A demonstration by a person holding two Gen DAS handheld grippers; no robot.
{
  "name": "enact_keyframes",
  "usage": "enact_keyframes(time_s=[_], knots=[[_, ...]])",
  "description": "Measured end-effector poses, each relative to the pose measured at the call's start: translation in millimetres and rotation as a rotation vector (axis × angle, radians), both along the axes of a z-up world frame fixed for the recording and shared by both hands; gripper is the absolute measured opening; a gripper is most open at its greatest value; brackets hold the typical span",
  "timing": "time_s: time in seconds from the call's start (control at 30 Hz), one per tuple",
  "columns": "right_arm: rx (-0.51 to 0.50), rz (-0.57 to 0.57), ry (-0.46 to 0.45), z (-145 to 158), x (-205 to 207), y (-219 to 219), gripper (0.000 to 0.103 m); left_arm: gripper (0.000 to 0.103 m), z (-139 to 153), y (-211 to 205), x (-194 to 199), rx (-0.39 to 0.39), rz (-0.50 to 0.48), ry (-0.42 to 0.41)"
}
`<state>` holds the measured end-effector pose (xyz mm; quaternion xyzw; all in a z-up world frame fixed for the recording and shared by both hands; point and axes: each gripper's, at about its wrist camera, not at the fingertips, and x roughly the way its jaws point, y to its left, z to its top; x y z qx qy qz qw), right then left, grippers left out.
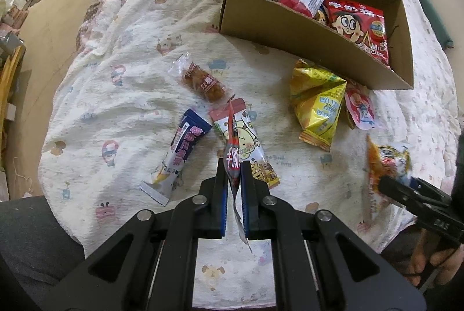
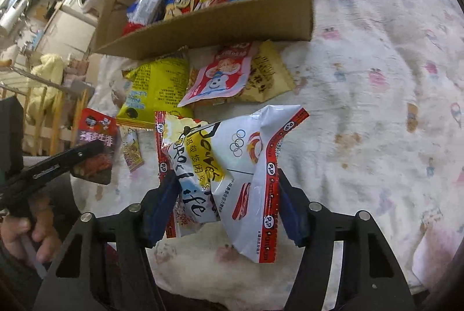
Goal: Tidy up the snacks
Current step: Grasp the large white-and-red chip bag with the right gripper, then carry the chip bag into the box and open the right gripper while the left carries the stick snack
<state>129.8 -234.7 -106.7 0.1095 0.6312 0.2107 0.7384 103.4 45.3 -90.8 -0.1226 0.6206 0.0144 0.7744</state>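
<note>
Cartoon-printed cream bedspread (image 1: pixel 121 96) carries loose snacks and an open brown cardboard box (image 1: pixel 304 35) of packets. Left gripper (image 1: pixel 233 166) has its jaws clenched on a thin red-and-black sachet (image 1: pixel 232 148). Right gripper (image 2: pixel 226 180) jaws bracket a crinkled white-and-red snack bag (image 2: pixel 243 166), both pads touching it.
</note>
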Motion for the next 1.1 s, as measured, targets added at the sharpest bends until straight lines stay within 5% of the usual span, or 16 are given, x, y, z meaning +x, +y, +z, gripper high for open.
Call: enact_keyframes(time_s=[0.47, 1.1], knots=[[0.197, -0.065, -0.211, 67.5, -2.4, -28.4, 0.066, 0.006, 48.0, -5.2, 14.7, 0.045, -0.020, -0.120], [0.234, -0.203, -0.263, 96.5, 61.4, -19.8, 0.066, 0.006, 114.3, -12.6, 95.9, 0.088, -0.133, -0.261]])
